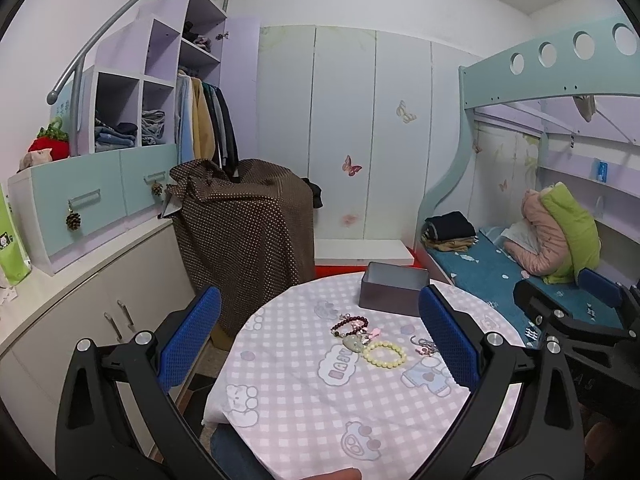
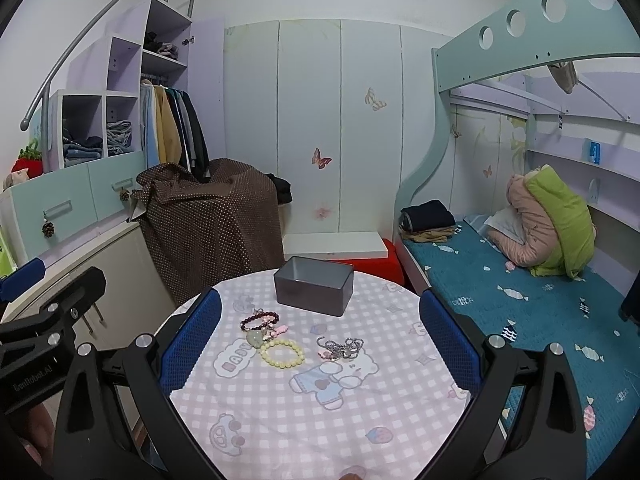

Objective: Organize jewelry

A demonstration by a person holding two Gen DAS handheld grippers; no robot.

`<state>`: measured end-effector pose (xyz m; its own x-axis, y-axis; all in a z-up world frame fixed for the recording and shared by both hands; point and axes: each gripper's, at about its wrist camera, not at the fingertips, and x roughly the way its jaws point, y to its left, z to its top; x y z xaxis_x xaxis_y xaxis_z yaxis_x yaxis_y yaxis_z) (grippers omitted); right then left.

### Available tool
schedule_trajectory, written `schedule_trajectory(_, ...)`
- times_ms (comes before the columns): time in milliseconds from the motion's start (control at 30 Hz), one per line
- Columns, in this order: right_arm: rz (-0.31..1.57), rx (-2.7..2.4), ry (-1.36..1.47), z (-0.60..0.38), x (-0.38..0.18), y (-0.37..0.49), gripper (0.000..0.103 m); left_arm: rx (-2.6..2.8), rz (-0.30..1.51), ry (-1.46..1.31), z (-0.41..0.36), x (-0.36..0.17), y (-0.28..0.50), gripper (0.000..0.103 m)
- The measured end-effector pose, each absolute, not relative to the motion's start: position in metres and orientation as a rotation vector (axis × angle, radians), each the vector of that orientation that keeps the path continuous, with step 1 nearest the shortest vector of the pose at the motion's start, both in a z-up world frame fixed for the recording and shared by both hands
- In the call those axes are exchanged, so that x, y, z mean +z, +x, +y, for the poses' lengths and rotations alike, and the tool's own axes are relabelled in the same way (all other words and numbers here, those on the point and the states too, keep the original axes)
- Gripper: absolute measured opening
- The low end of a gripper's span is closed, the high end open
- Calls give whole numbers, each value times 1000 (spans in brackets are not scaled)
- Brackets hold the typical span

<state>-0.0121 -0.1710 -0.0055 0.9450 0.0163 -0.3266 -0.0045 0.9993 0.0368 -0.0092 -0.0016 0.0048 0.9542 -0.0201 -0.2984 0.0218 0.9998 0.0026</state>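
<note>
Jewelry, four pieces counted, lies loose on the checked tablecloth (image 2: 320, 420) of a round table, all on the near side of one open grey tin box (image 2: 314, 286), which serves as the landmark. Item one: dark red bead bracelet (image 2: 258, 319), nearest the box, just off its near left corner. Item two: pale green pendant (image 2: 255, 338) with small pink charms beside it, touching the red bracelet on the side away from the box. Item three: pale yellow bead bracelet (image 2: 282, 353), farther from the box, just beside the pendant. Item four: silver chain (image 2: 340, 347), bunched, set apart to the right of the yellow bracelet, in front of the box's right half. The box holds nothing visible; its interior floor is only partly seen. Right wrist view shows the chain whole; left wrist view shows the same chain (image 1: 423, 345) partly hidden behind a blue finger pad, while the red bracelet (image 1: 349, 326), yellow bracelet (image 1: 385, 354) and box (image 1: 394, 288) are clear. Left gripper (image 1: 320, 340): jaws wide apart, gripping nothing, above the table's near edge. Right gripper (image 2: 320, 340): jaws wide apart, likewise empty. Each view catches the other gripper at its outer edge. One blue-covered bed (image 2: 520, 300) stands to the right of the box.
</note>
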Motion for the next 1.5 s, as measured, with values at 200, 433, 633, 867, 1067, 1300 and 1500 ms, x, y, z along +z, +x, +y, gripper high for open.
schedule_trajectory(200,354,5,32,-179,-9,3,96,-25,333,22,-5,-6,13,98)
schedule_trajectory(433,378,2,26,-181,-14,37,96,-39,355,22,-8,-25,50,98)
schedule_trajectory(633,423,-7,3,-184,-31,68,96,-51,426,40,-17,-58,98,98)
schedule_trajectory(867,589,-22,30,-211,-74,107,96,-54,602,65,-29,-117,154,98)
schedule_trajectory(1067,700,-32,72,-231,-105,134,95,-59,740,99,-45,-164,205,98)
schedule_trajectory(1300,792,-20,89,-242,-132,156,95,-74,891,105,-58,-209,238,97)
schedule_trajectory(1500,848,-6,96,-250,-149,167,95,-101,935,56,-56,-224,248,79)
